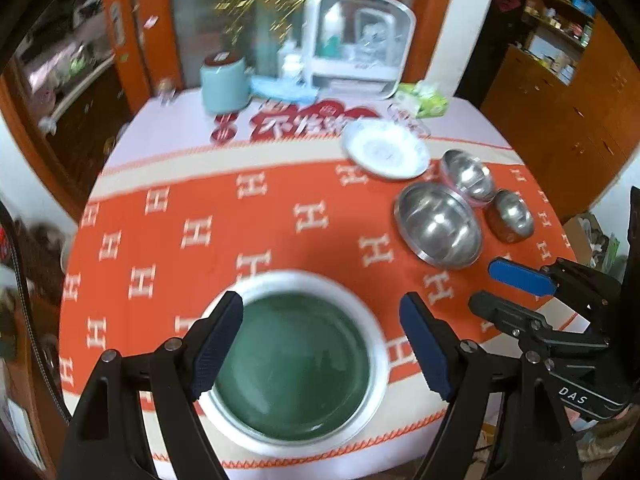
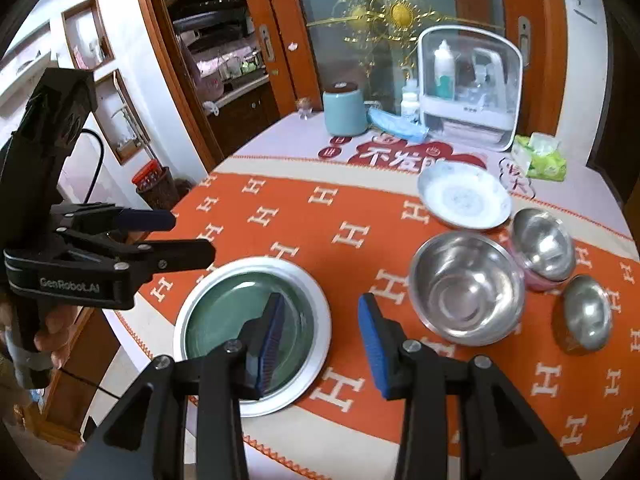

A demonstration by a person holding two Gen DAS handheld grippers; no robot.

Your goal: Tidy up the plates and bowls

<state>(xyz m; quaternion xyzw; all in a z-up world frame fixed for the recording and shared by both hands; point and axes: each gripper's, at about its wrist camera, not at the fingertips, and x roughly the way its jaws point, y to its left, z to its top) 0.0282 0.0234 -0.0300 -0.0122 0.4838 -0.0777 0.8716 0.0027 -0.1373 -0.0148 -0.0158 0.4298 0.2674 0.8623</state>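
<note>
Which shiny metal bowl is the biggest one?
The biggest is the steel bowl nearest the green plate. The pink-sided bowl behind it and the little bowl at the far right are both clearly smaller.

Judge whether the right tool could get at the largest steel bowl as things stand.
Probably yes. The right tool is open and empty, and the largest steel bowl sits just beside it on the tablecloth, with nothing between them.
</note>
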